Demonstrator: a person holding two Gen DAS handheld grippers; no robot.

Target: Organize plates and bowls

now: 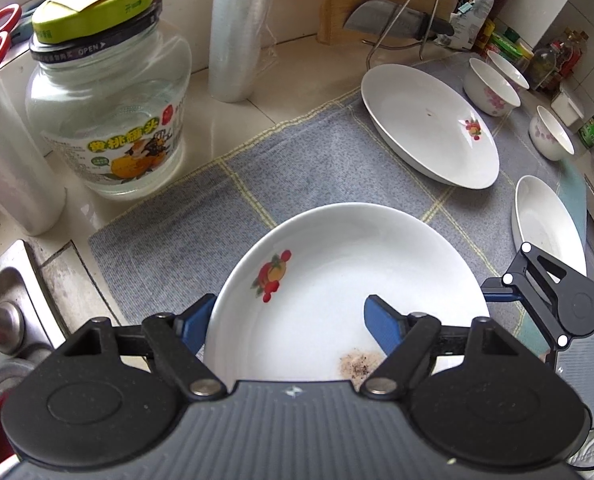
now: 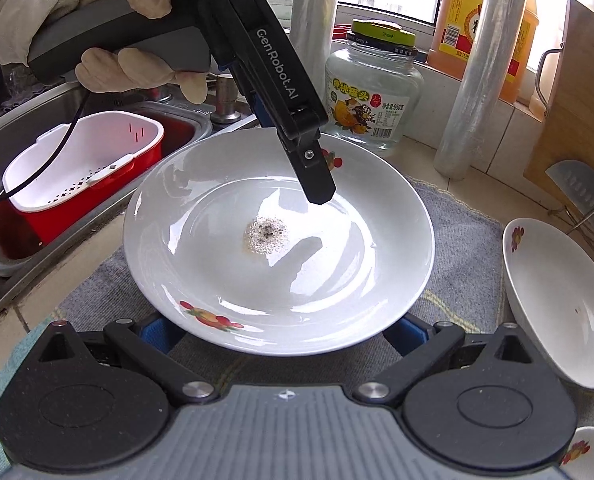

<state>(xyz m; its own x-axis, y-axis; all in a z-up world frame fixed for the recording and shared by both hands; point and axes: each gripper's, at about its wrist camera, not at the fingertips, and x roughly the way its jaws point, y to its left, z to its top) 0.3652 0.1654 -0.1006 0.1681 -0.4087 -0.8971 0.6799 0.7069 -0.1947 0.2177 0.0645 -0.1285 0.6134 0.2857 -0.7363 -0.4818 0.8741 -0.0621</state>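
The left gripper [image 1: 293, 320] clamps the near rim of a white plate [image 1: 349, 276] that fills the lower centre of the left wrist view. One blue finger sits outside the rim at the left; the other blue finger [image 1: 381, 324] lies inside the plate. In the right wrist view the same gripper comes down from the upper left, held by a gloved hand [image 2: 97, 20], with its black finger tip over the plate's far side. The plate carries a fruit print and a brown speckled stain [image 1: 357, 362] near its middle.

The right gripper [image 2: 281, 332] sits at the bottom of its view with the plate's near rim between its blue fingers. The fingertips are hidden under the plate, so its jaw state cannot be determined.

The plate is over a grey checked cloth [image 1: 317, 160]. A second plate [image 1: 429, 124] lies on the cloth in the upper right of the left wrist view, a third plate [image 1: 545, 224] at the right edge, and three bowls [image 1: 491, 88] stand beyond them. A glass jar [image 1: 109, 116] stands at the upper left. A sink with a red and white basket [image 2: 81, 160] occupies the left of the right wrist view.
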